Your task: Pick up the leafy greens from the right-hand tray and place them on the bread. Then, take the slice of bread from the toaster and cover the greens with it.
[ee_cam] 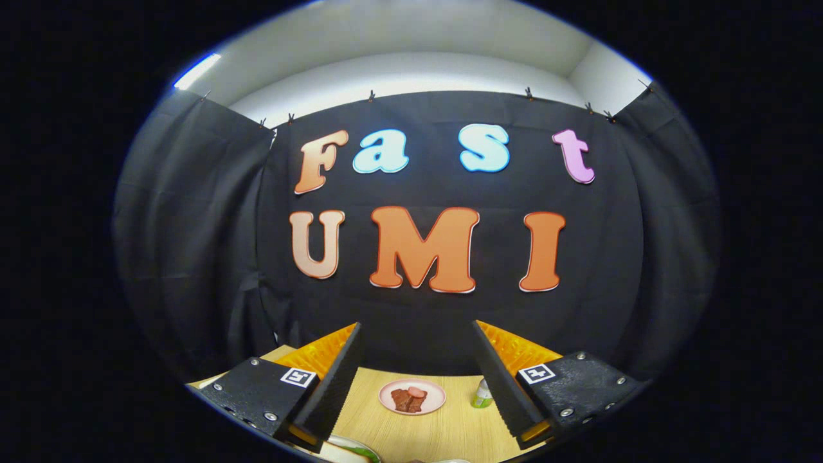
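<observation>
Spread and empty, gripper [418,379] hovers over table [443,431]; leafy greens [363,452] low beside its left finger.

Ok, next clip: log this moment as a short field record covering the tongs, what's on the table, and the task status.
tongs: tongs open, fingers spread wide, nothing between them, held above the table
table: light wooden table
beyond the fingers: pink plate holding brownish-red food, possibly meat
beside right finger: small green-and-white container, partly hidden by that finger
near left finger: plate edge with something green, cut off, too little to identify
task status: nothing gripped yet
</observation>
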A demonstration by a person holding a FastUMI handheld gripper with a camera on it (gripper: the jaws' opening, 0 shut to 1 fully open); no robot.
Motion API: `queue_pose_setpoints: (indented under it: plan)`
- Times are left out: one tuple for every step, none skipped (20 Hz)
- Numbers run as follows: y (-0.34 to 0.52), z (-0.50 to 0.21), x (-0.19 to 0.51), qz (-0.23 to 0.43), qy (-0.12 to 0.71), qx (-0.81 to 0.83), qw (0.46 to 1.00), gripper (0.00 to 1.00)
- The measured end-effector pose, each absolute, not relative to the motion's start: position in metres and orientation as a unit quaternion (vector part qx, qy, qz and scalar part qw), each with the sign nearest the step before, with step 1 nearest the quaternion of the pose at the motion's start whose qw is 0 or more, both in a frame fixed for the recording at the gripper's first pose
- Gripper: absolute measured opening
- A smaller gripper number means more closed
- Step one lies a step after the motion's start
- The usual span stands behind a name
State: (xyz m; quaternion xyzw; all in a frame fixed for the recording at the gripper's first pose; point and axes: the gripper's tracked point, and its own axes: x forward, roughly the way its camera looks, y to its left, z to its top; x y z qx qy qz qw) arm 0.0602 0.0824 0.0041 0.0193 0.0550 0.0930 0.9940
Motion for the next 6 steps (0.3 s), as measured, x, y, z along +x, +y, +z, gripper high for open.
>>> queue_pose_setpoints:
  plan:
    - [0.077,0.011,0.062,0.085,0.040,0.011,0.996,0.98]
    - [0.070,0.017,0.064,0.076,0.027,0.000,0.997,0.98]
    - [0.063,0.023,0.065,0.065,0.016,-0.009,0.998,0.98]
    - [0.065,0.027,0.062,0.058,0.009,-0.011,0.998,0.98]
    - [0.064,0.031,0.061,0.054,0.003,-0.007,0.998,0.99]
    - [0.062,0.035,0.059,0.055,-0.002,-0.002,0.998,0.99]
